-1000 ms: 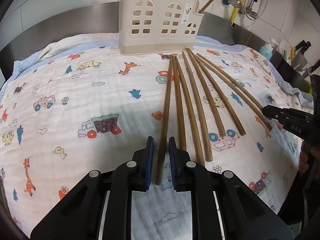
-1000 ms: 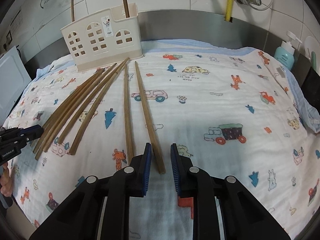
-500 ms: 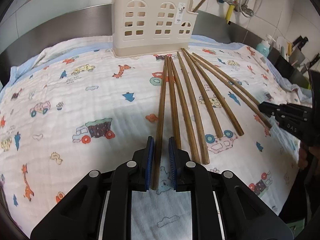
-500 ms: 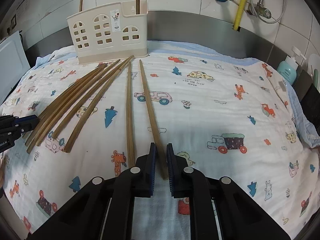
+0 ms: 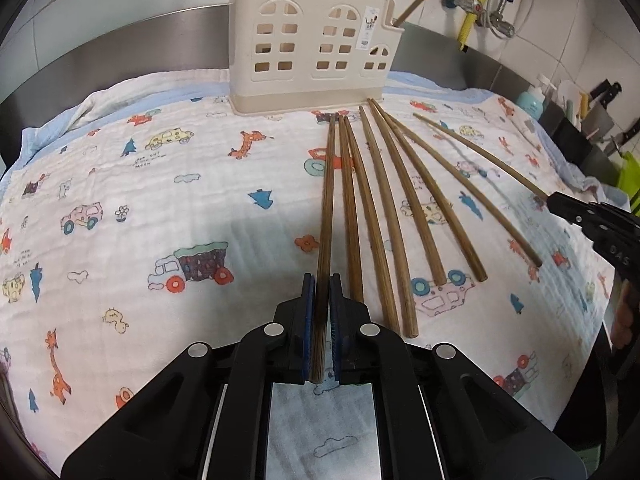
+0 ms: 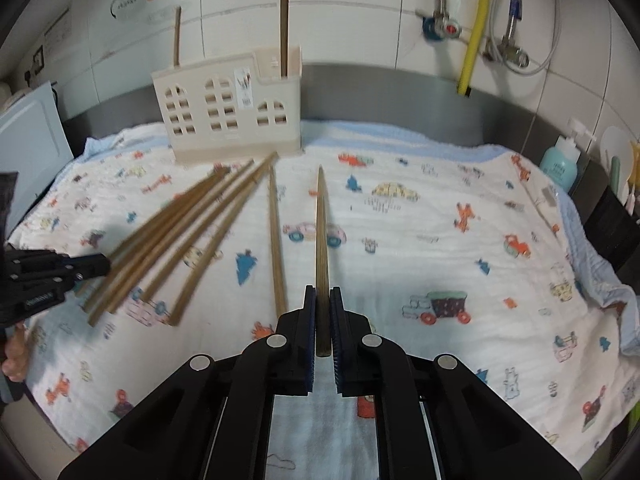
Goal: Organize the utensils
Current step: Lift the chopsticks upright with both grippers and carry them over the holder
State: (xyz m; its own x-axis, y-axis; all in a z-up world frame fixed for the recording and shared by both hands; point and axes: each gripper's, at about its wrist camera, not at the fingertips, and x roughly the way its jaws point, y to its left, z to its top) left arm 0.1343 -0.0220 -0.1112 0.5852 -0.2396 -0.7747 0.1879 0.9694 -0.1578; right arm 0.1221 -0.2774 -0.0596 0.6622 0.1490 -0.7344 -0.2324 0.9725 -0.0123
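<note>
Chopsticks fanned across printed cloth, cream holder at twelve o'clock by steel backsplash. Left gripper jaws just closed, clamped on thick end of leftmost chopstick, shaft running toward twelve o'clock, tip near holder base, still lying on cloth. Five loose chopsticks just beside at one to two o'clock. Right gripper jaws just closed too, clamped on butt of another chopstick, tip toward twelve o'clock, raised off cloth. One loose chopstick alongside at eleven o'clock. Two chopsticks upright in holder already
</note>
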